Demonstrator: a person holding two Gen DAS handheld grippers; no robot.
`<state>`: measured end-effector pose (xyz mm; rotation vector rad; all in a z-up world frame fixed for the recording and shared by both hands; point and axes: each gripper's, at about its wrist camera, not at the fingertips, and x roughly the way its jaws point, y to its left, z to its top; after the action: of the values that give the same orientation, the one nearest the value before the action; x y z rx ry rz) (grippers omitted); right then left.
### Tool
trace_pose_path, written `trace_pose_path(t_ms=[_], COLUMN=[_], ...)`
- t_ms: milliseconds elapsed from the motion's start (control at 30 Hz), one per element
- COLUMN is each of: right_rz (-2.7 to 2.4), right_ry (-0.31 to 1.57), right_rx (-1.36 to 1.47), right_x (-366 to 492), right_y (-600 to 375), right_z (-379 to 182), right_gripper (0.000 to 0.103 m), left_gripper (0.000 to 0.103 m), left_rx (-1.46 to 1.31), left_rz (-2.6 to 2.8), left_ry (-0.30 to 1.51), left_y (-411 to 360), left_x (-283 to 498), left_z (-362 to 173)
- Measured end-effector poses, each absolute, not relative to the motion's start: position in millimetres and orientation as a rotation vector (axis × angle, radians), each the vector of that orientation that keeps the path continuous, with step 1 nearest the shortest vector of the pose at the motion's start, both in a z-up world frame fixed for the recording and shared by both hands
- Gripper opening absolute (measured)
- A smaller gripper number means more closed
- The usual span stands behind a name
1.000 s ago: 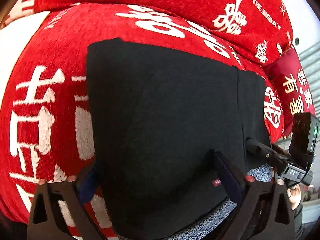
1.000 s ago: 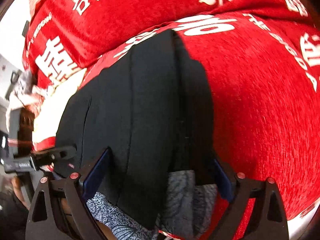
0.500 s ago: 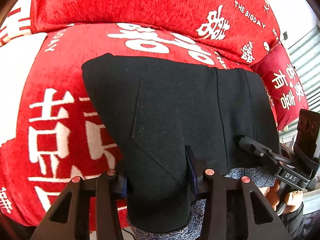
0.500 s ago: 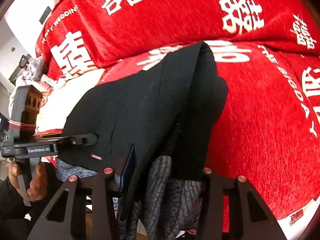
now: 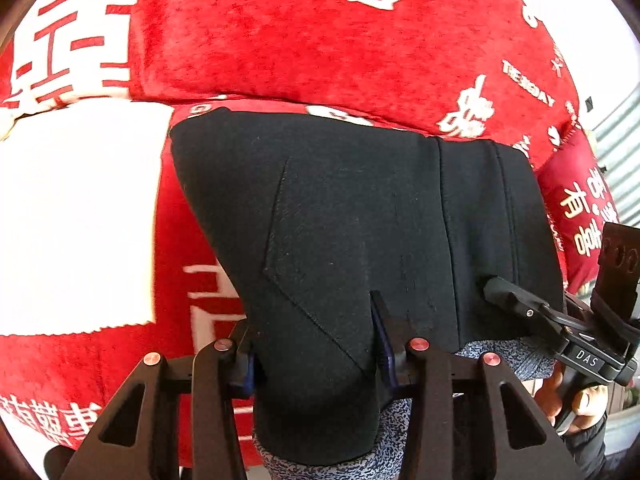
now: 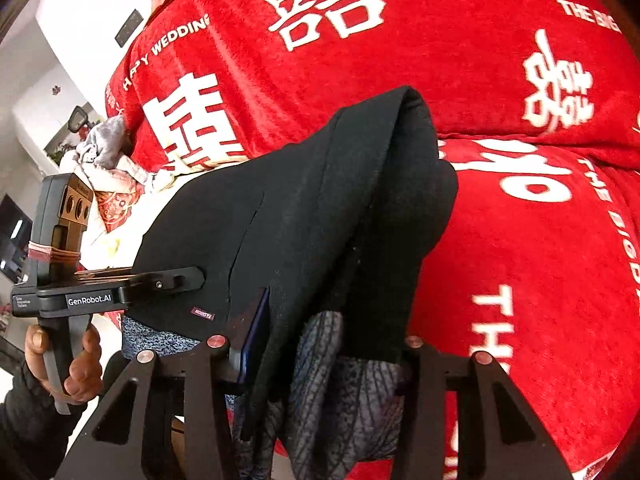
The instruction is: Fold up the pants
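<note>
Both hand-held grippers | left (image 5: 316,344), right (image 6: 324,344) | clamped on black pants (image 5: 360,220)

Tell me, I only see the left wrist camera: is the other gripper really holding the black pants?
Observer: Yes. The right gripper has just been closing its jaws, and the black fabric pants are pinched between them, with the grey patterned lining bunched in there too.
Operator: Is the far end of the pants flat?
Observer: No. The right wrist view shows the far edge doubled over in a thick, rounded fold.
Operator: What's past the pants on that side?
Observer: A heap of grey and white cloth lies at the far left end of the red plush sofa cover.
</note>
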<state>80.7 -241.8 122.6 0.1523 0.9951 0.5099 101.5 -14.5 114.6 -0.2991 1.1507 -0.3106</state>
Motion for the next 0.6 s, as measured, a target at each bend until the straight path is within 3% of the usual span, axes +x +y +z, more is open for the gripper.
trace_pose_path(t_ms=[467,533,600], right_rz=[0.461,0.458,0.449], right_ry=[1.125,1.13,1.135], right_rx=[0.199,0.202,0.201], right_x=[116.5,117.1,119.4], right_y=[-212.9,-214.4,-213.1], right_z=[65.7,62.0,57.5], right_gripper=[0.049,0.049,0.051], left_gripper=[0.047,0.05,0.061], left_rx=[-0.318,-0.329,-0.341], left_rz=[-0.283,-0.285,-0.279], left_ry=[1.239,1.241,1.25], left_y=[10.3,12.6,16.5], left_x=[133.9,134.4,135.2], left_z=[54.2,49.4,40.1])
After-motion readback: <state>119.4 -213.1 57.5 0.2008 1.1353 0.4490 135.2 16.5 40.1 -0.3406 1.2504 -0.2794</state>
